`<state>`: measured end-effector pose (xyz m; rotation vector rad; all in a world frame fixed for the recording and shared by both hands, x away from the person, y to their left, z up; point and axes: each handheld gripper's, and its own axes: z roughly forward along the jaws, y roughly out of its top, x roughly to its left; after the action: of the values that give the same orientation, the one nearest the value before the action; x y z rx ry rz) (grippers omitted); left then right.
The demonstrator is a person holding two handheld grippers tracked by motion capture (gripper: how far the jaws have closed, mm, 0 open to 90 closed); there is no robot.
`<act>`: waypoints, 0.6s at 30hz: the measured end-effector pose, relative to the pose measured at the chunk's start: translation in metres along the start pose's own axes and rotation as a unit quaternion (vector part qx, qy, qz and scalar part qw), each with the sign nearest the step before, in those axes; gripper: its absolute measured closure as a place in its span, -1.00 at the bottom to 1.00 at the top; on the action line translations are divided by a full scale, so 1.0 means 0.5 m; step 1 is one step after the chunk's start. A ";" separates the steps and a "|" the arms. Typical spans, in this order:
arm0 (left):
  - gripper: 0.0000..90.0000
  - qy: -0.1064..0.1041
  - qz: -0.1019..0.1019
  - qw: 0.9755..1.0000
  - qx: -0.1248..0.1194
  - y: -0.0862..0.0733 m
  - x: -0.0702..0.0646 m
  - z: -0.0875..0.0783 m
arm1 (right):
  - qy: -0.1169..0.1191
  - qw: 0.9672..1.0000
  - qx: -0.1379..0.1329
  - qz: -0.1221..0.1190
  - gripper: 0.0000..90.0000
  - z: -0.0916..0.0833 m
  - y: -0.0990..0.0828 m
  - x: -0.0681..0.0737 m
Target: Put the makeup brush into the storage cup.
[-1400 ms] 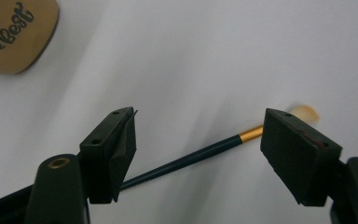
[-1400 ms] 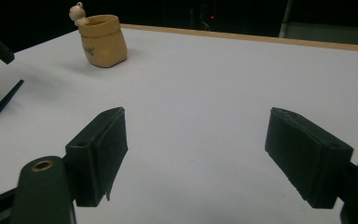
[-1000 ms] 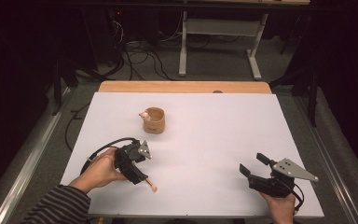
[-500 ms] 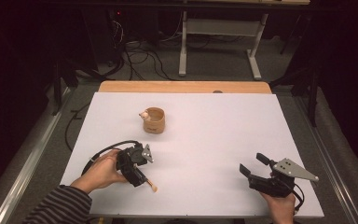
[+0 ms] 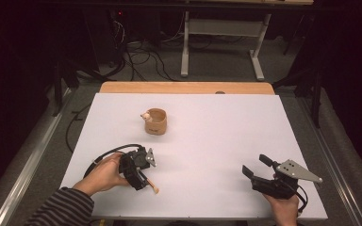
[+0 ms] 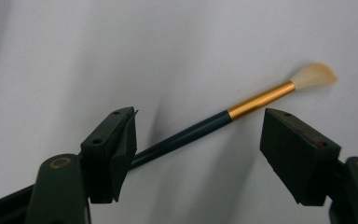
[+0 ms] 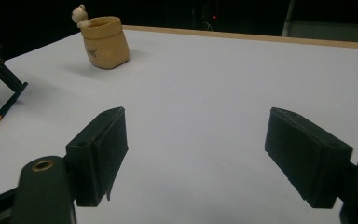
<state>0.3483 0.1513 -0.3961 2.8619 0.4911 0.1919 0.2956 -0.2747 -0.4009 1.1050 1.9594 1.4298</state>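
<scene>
Left hand-held gripper (image 5: 143,176) has edged slightly right since a second ago; brush (image 6: 223,118) unmoved.
Its jaws stand wide astride the brush lying flat on the worktop (image 5: 207,141); right hand-held gripper (image 5: 257,167) wide, empty.

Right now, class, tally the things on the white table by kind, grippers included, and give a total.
Grippers: 2, the left gripper and the right gripper
Brushes: 1, the brush
Tan holders: 1, the holder
Total: 4
</scene>
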 end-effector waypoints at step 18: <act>-0.31 0.004 0.010 1.000 0.006 0.004 -0.004 0.005 | 0.003 1.000 -0.001 0.006 -0.49 -0.001 0.000 -0.002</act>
<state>0.3476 0.1482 -0.3983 2.8806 0.4656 0.2032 0.2959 -0.2757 -0.4008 1.1133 1.9588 1.4427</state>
